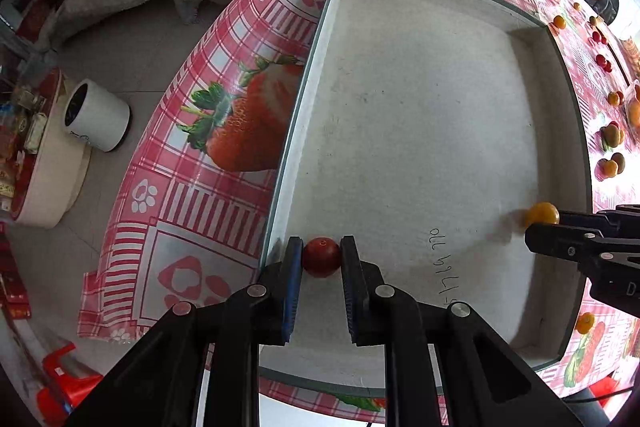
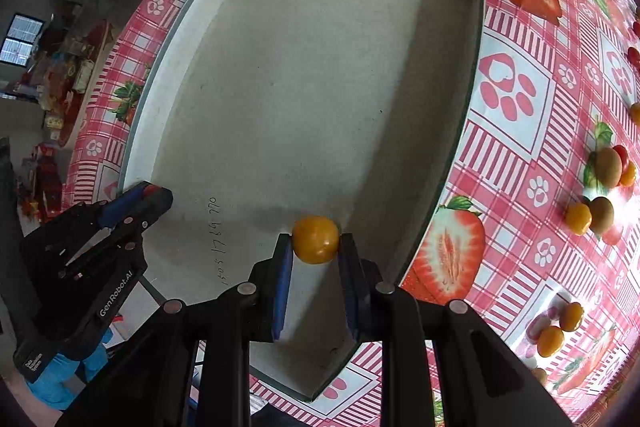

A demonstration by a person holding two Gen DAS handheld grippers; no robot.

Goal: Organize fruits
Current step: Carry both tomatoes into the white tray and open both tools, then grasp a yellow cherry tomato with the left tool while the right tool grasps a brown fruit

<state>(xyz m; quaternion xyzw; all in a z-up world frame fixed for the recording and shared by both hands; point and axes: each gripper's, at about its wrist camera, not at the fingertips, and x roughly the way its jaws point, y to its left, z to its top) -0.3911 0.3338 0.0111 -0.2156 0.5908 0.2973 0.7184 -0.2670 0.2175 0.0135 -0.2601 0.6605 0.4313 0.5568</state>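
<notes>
My left gripper (image 1: 321,258) clenches red tomato (image 1: 321,257) at tray (image 1: 400,87) 9 o'clock wall | right gripper (image 2: 315,242) clenches yellow tomato (image 2: 315,239) at 3 o'clock (both low; release next, I judge)

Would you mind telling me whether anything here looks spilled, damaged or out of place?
Nothing looks spilled or damaged. The shallow white cardboard tray sits flat on the strawberry-print tablecloth. The left tool grips a small red tomato, the right tool a small orange tomato, both over the tray.

Glossy plastic tablecloth (image 1: 208,187); matt, rough cardboard tray (image 1: 420,107); smooth-skinned red tomato (image 1: 321,256).
</notes>
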